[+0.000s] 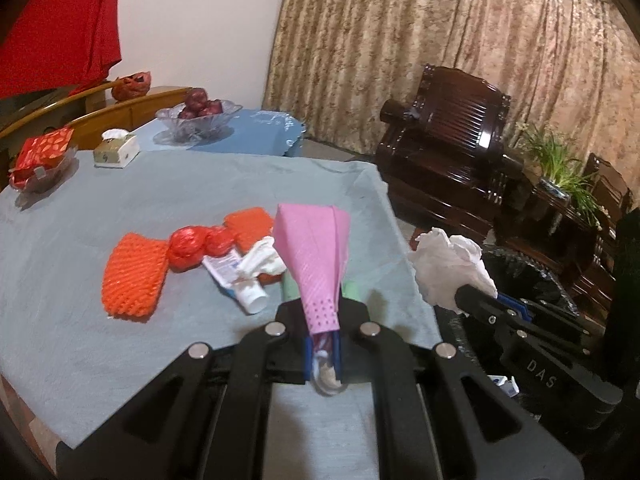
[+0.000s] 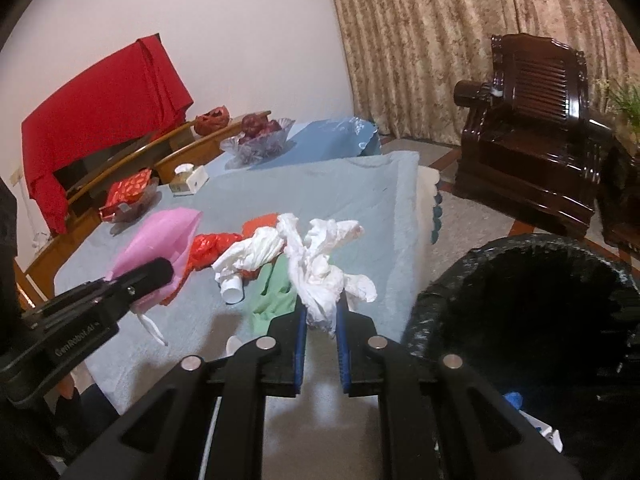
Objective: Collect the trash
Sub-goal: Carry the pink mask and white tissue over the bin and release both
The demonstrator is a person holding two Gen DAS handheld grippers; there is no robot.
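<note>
My left gripper (image 1: 322, 320) is shut on a pink foam sleeve (image 1: 316, 256) and holds it above the table's near edge; it also shows in the right wrist view (image 2: 160, 240). My right gripper (image 2: 322, 316) is shut on a crumpled white tissue (image 2: 320, 264), seen at the right of the left wrist view (image 1: 448, 268), close to the black-lined trash bin (image 2: 520, 280). On the blue-grey tablecloth (image 1: 200, 200) lie orange foam nets (image 1: 134, 276), red crumpled bags (image 1: 196, 246), a white tube (image 1: 240, 280), a white wad (image 2: 252, 256) and a green sleeve (image 2: 272, 296).
At the table's far end stand a tissue box (image 1: 116, 150), a dish of red packets (image 1: 42, 162) and a glass bowl of fruit (image 1: 198, 116). A dark wooden armchair (image 1: 452, 148) and a plant (image 1: 560, 164) stand to the right before curtains.
</note>
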